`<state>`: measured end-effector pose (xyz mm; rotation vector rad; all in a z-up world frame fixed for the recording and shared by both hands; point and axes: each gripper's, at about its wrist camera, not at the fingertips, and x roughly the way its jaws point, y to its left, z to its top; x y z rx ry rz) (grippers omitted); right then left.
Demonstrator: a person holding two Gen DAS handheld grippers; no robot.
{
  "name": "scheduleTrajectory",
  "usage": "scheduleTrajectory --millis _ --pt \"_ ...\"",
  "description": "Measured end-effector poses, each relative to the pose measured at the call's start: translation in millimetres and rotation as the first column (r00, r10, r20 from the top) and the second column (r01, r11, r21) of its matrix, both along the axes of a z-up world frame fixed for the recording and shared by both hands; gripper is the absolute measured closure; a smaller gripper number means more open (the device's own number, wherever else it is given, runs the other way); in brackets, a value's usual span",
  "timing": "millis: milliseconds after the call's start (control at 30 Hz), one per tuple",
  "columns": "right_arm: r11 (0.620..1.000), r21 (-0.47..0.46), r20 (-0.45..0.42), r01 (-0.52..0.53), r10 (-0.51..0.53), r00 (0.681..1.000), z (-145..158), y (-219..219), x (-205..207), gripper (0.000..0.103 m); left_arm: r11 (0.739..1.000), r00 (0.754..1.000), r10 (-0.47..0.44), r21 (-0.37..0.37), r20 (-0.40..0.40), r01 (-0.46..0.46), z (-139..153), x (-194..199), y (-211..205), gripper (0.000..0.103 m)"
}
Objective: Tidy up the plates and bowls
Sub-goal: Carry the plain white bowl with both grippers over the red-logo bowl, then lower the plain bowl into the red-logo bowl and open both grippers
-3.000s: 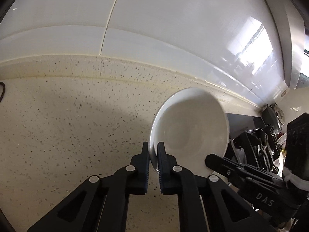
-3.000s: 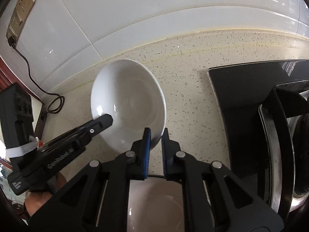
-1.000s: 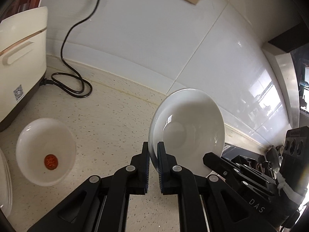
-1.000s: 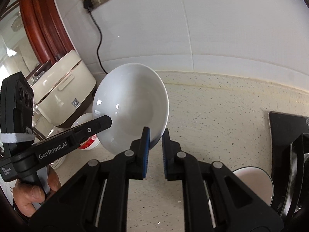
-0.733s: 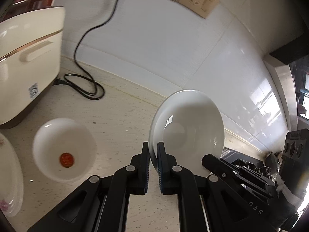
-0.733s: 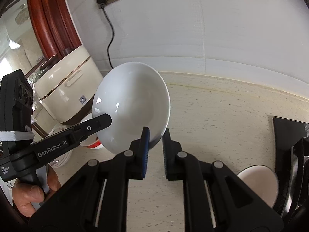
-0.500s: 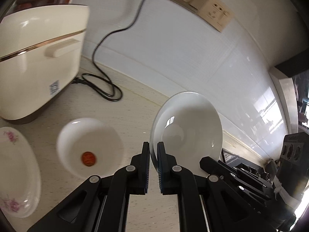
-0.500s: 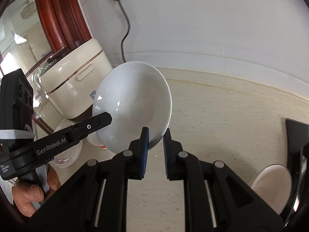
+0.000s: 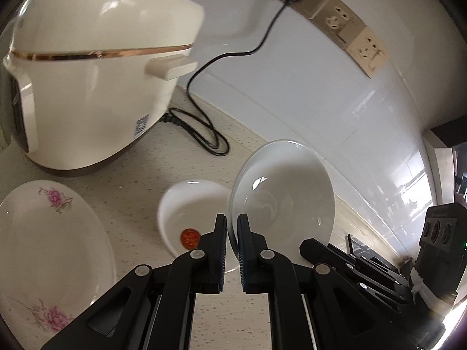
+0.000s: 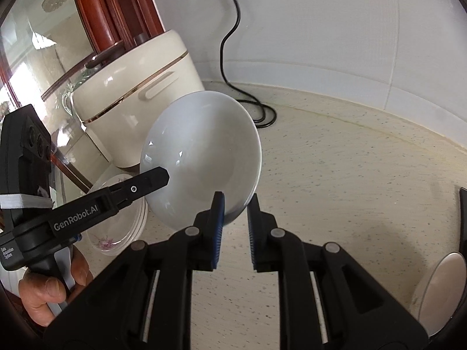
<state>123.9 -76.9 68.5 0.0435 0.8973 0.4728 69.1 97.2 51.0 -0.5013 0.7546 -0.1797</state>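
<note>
A plain white bowl (image 9: 281,195) hangs tilted in the air above the speckled desk (image 10: 364,169), its rim pinched in the closed jaws of the left gripper (image 9: 232,233). The right gripper (image 10: 235,218), whose jaws were clamped on the opposite rim half a second ago, now stands with them parted, the rim lying loose between them: the two-handed carry has become a one-handed hold.

Over the last three seconds the pair has travelled from the stove end of the desk to the end where the cream rice cooker (image 9: 87,81) sits, its black cord (image 9: 204,134) looped along the back edge beneath the wall sockets (image 9: 338,20).

Directly below the carried bowl, on the desk, waits a second white bowl (image 9: 186,204) with nothing inside but a red mark (image 9: 189,236) printed on its bottom; it has slid from the far left of the left wrist view to just beside the jaws. Nearer the front edge lies a flower-patterned plate (image 9: 43,248), bare, seemingly atop a short stack in the right wrist view. Another white dish (image 10: 443,285) stays behind by the stove.

The release suggests nesting is imminent; with one grip left, the tilted bowl may swing.
</note>
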Motion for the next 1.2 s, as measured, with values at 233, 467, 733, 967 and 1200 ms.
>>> scheduleTrajectory --millis 233,467,733,967,1200 --pt "1.000 -0.005 -0.041 -0.016 0.016 0.999 -15 14 7 0.084 1.000 0.999 0.025 -0.013 -0.039 -0.026 -14 3 17 0.096" --pt "0.999 -0.011 -0.072 -0.031 0.030 0.997 -26 23 12 0.083 0.999 0.996 0.050 -0.006 -0.073 -0.050 -21 6 23 0.095" --pt "0.998 0.008 -0.097 -0.055 0.056 0.994 -33 25 19 0.080 0.998 0.993 0.065 0.018 -0.101 -0.064 -24 8 21 0.095" --pt "0.997 0.017 -0.107 -0.069 0.070 0.992 -38 32 22 0.075 0.997 0.990 0.076 0.023 -0.117 -0.074 -24 9 22 0.093" --pt "0.997 0.022 -0.111 -0.069 0.071 0.991 -42 33 21 0.073 0.997 0.990 0.078 0.026 -0.118 -0.075 -25 8 22 0.091"
